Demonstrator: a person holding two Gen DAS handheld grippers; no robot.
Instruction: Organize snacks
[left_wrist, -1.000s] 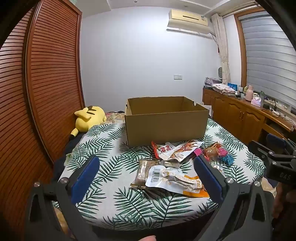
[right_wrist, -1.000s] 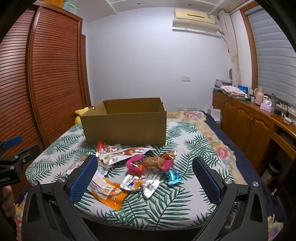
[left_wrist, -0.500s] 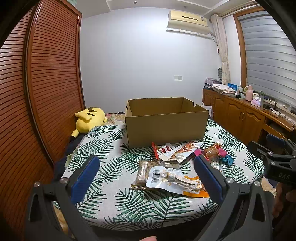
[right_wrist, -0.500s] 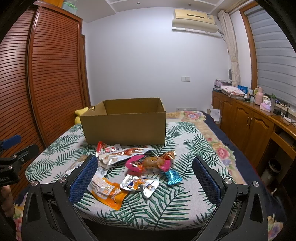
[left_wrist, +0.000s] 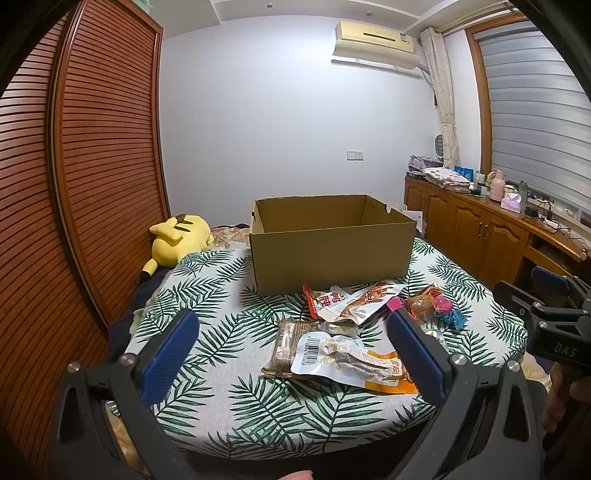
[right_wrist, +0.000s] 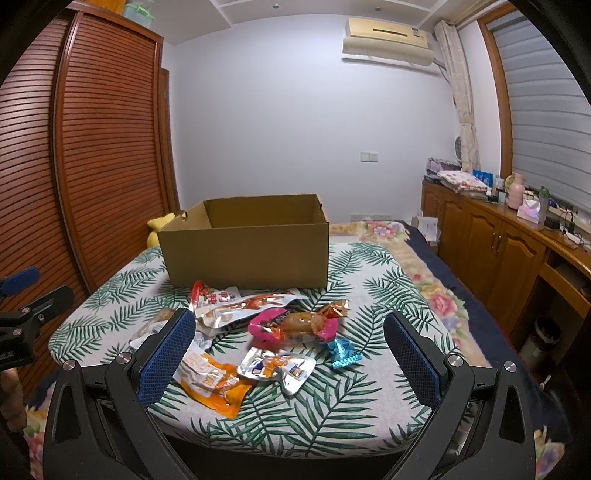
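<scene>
An open cardboard box (left_wrist: 332, 254) (right_wrist: 245, 254) stands at the back of a leaf-print table (left_wrist: 221, 332) (right_wrist: 369, 295). Several snack packets lie in front of it: a white and orange pouch (left_wrist: 351, 363) (right_wrist: 212, 380), a brown biscuit pack (left_wrist: 286, 343), a red and silver pouch (left_wrist: 351, 301) (right_wrist: 236, 304), a pink-wrapped snack (left_wrist: 424, 304) (right_wrist: 295, 325), a small blue candy (right_wrist: 343, 352) and a silver sachet (right_wrist: 277, 367). My left gripper (left_wrist: 291, 354) is open above the table's near edge, short of the pouches. My right gripper (right_wrist: 288, 354) is open too, nothing held.
A yellow plush toy (left_wrist: 179, 240) lies left of the box by the slatted wooden wardrobe (left_wrist: 74, 184). A wooden sideboard (right_wrist: 498, 240) with clutter runs along the right wall. A floral bedspread (right_wrist: 424, 280) extends right of the table. A hand (right_wrist: 11, 391) holds the other gripper.
Almost nothing has changed; both grippers stay open and only drift very slightly. The snacks and the box have not moved.
</scene>
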